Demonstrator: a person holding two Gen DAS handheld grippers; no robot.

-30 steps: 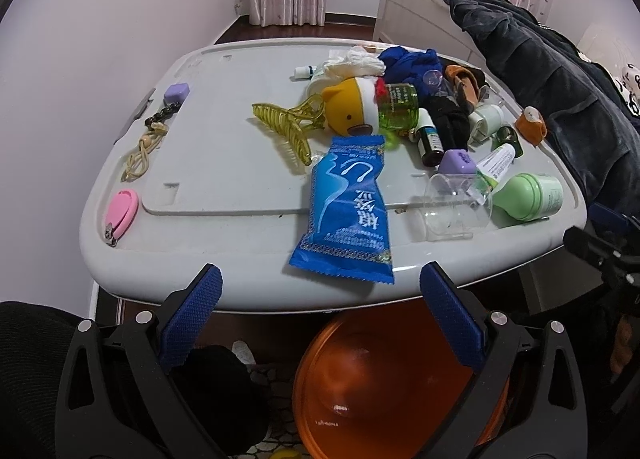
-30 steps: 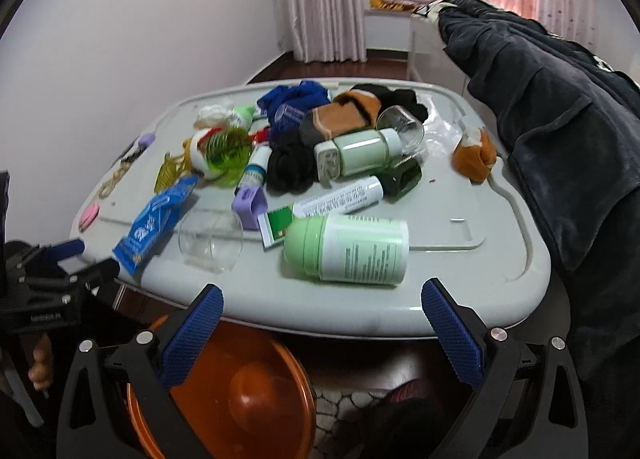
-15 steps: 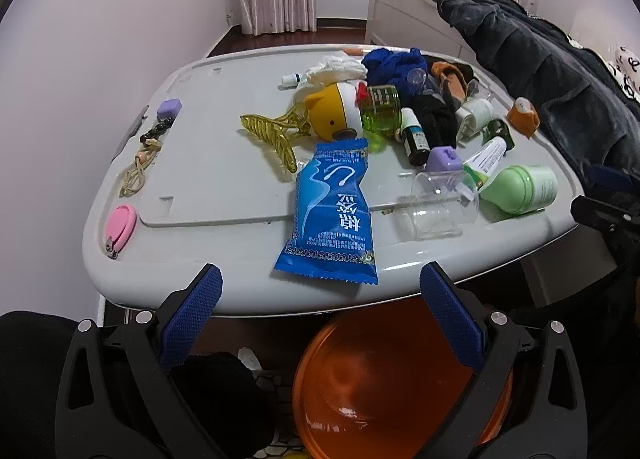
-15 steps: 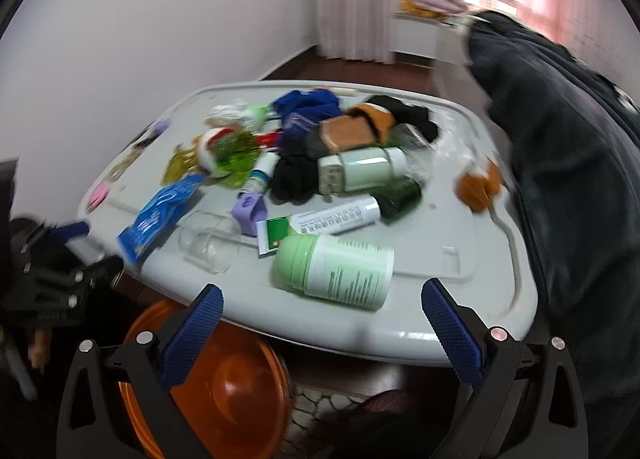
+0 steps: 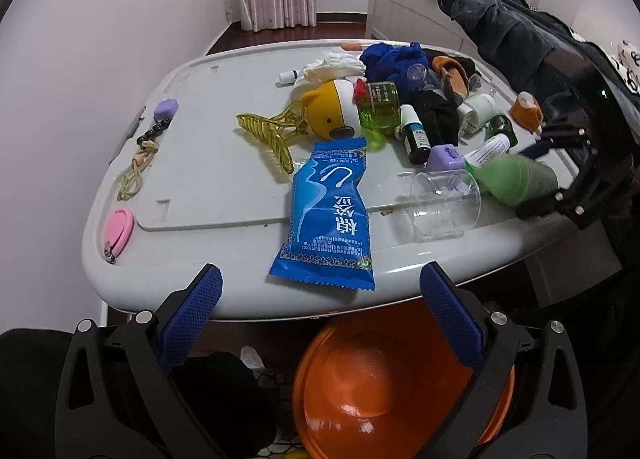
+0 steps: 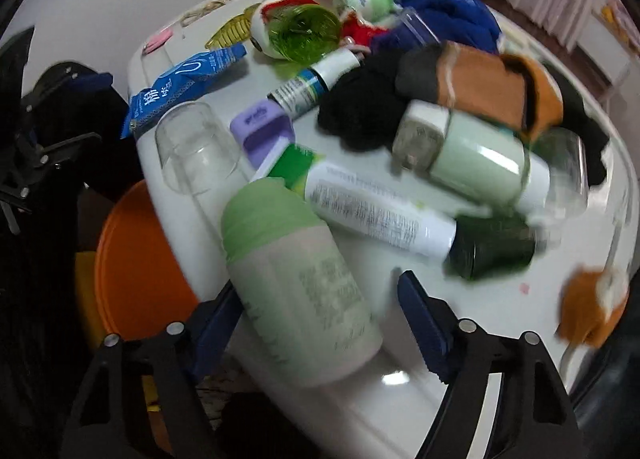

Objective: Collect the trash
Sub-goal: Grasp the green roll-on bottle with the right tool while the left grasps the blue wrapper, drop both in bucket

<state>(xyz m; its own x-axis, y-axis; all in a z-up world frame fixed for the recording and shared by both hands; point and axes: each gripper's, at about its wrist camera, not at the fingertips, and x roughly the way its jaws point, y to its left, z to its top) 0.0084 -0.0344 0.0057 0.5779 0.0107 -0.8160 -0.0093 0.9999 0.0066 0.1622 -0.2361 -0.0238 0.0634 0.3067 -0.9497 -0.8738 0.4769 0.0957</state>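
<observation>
A pale green bottle (image 6: 296, 291) lies on its side at the near edge of the grey table top (image 5: 208, 179). My right gripper (image 6: 316, 291) points steeply down over it, and its jaws are closing with the bottle between them; a gap still shows at the right finger (image 6: 420, 319). In the left wrist view that gripper (image 5: 576, 187) reaches in from the right at the bottle (image 5: 516, 179). A blue wrapper (image 5: 328, 211) lies just ahead of my open, empty left gripper (image 5: 320, 279). The orange bin (image 5: 400, 387) stands below the table edge.
A clear cup (image 5: 444, 203), a white tube (image 6: 380, 215), a green jar (image 5: 378, 107), a yellow toy (image 5: 332, 111), a hair claw (image 5: 272, 131), socks (image 6: 480, 87) and a pink clipper (image 5: 118, 227) crowd the table. Dark clothes (image 5: 520, 35) hang at the right.
My right gripper has swung in over the table, rolled and dropped toward the green bottle, and its jaws have narrowed around it. The left gripper has hardly moved.
</observation>
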